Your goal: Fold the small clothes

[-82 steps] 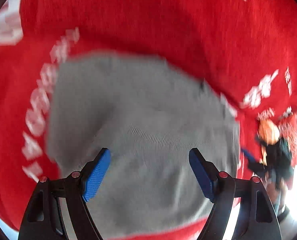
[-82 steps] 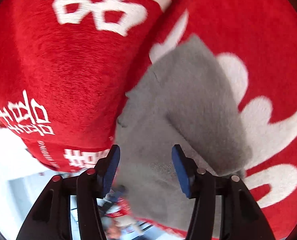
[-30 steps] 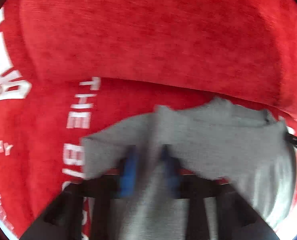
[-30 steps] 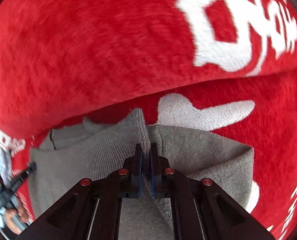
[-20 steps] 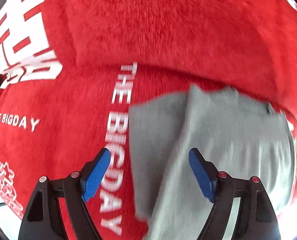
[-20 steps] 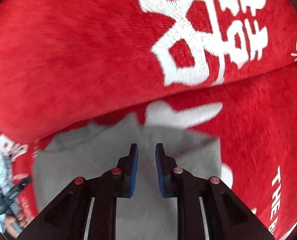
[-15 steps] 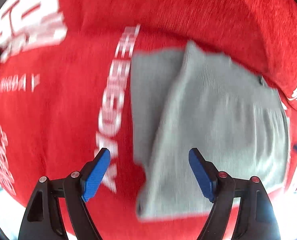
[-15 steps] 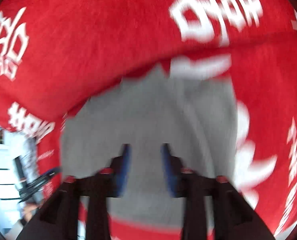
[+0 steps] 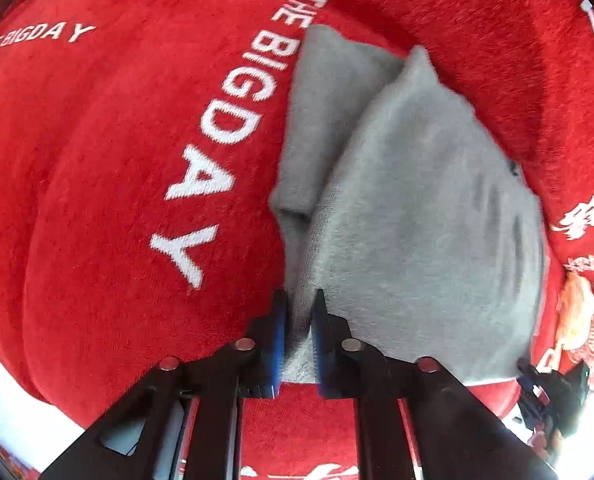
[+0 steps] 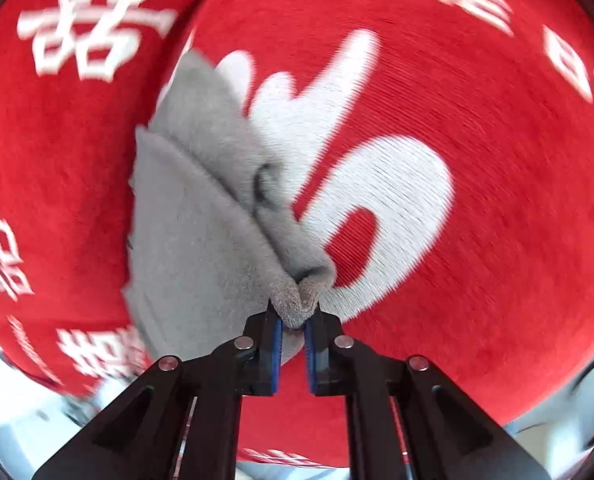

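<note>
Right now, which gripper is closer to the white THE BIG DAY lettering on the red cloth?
Left. The left gripper pinches the gray garment edge right beside the lettering; from the right gripper, lettering sits far off.

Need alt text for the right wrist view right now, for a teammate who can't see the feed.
The right gripper has its blue-padded jaws shut on a bunched edge of the grey garment, which trails away to the upper left in folded layers. Under it lies a red cloth with large white lettering and symbols; the picture is slightly motion-blurred.
</note>
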A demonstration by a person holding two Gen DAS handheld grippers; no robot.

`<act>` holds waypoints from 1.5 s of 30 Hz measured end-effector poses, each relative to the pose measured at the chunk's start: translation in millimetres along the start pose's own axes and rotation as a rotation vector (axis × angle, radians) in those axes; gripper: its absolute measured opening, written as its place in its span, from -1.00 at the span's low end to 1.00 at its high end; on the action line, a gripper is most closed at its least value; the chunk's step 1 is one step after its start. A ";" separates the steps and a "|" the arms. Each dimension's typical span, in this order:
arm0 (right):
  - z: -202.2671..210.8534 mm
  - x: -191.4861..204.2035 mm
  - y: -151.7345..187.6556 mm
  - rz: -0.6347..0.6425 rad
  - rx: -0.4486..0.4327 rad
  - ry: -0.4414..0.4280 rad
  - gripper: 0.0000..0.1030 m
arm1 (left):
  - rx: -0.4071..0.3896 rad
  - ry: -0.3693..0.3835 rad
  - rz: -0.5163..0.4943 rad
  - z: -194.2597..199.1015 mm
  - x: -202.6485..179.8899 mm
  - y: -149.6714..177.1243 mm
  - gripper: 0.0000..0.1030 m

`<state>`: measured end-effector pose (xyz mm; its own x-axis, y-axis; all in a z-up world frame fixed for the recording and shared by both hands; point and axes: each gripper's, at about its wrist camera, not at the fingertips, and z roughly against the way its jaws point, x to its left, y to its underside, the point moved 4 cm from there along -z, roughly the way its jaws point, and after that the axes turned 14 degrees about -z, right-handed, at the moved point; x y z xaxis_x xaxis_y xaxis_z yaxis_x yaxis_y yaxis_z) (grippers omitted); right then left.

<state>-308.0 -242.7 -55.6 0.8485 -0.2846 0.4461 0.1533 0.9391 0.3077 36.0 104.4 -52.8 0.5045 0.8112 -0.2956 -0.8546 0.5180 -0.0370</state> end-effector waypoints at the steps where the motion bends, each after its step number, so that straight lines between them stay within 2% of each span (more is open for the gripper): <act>1: 3.5 12.1 0.1 0.077 -0.008 0.029 -0.81 | -0.012 -0.009 -0.026 5.3 -3.2 0.6 -0.76; 3: 11.9 33.1 7.4 0.206 -0.035 0.073 -0.81 | -0.020 -0.047 -0.081 10.9 -7.8 4.0 -0.76; 5: 14.6 37.3 6.9 0.256 -0.046 0.106 -0.81 | -0.001 -0.068 -0.087 5.7 -4.3 11.6 -0.76; 8: 6.6 23.3 -3.0 0.273 -0.034 0.163 -0.81 | -0.016 -0.066 -0.088 -3.9 7.9 14.3 -0.76; 9: 0.2 10.1 -3.2 0.289 -0.027 0.193 -0.80 | -0.017 -0.073 -0.103 -2.6 6.3 15.5 -0.76; 11: -7.4 8.9 -0.8 0.322 -0.033 0.207 -0.79 | -0.008 -0.095 -0.135 1.8 5.6 13.8 -0.75; 15: 6.5 10.6 7.3 0.319 -0.055 0.256 -0.72 | -0.006 -0.135 -0.182 18.1 2.7 12.1 -0.75; 17: 18.1 11.9 12.7 0.305 -0.073 0.271 -0.72 | -0.045 -0.140 -0.204 34.9 -2.9 3.0 -0.75; 20: 40.3 28.9 23.2 0.352 -0.146 0.251 -0.72 | -0.107 -0.127 -0.238 49.7 -13.7 -18.5 -0.75; 22: 45.7 51.8 30.5 0.430 -0.178 0.219 -0.72 | -0.137 -0.119 -0.269 50.7 -24.1 -38.7 -0.75; 25: 28.1 83.9 30.7 0.513 -0.172 0.205 -0.72 | -0.162 -0.110 -0.299 36.8 -38.2 -67.5 -0.75; 28: -3.2 107.7 21.4 0.542 -0.165 0.216 -0.72 | -0.143 -0.122 -0.294 13.5 -36.3 -85.7 -0.75; 32: -33.7 114.1 6.8 0.537 -0.146 0.252 -0.72 | -0.090 -0.187 -0.261 -8.4 -16.0 -86.8 -0.75; 34: -40.3 103.1 -3.9 0.509 -0.136 0.285 -0.76 | -0.103 -0.131 -0.221 -8.9 -9.9 -86.3 -0.75; 37: -33.4 96.2 -12.5 0.468 -0.132 0.252 -0.80 | -0.097 -0.142 -0.218 0.0 -7.4 -80.8 -0.75; 40: -23.9 94.7 -10.4 0.459 -0.139 0.271 -0.78 | -0.086 -0.173 -0.253 8.4 -10.6 -70.5 -0.75; 42: -15.0 96.3 -2.3 0.467 -0.135 0.268 -0.70 | -0.081 -0.174 -0.259 13.1 -12.4 -63.4 -0.75; 45: -8.8 99.9 14.6 0.505 -0.123 0.270 -0.70 | -0.069 -0.165 -0.255 20.3 -16.5 -50.4 -0.75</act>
<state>-216.5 -255.7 -13.9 0.9282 0.2481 0.2773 -0.2596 0.9657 0.0050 73.2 70.4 -26.6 0.7118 0.6937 -0.1101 -0.7016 0.6951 -0.1566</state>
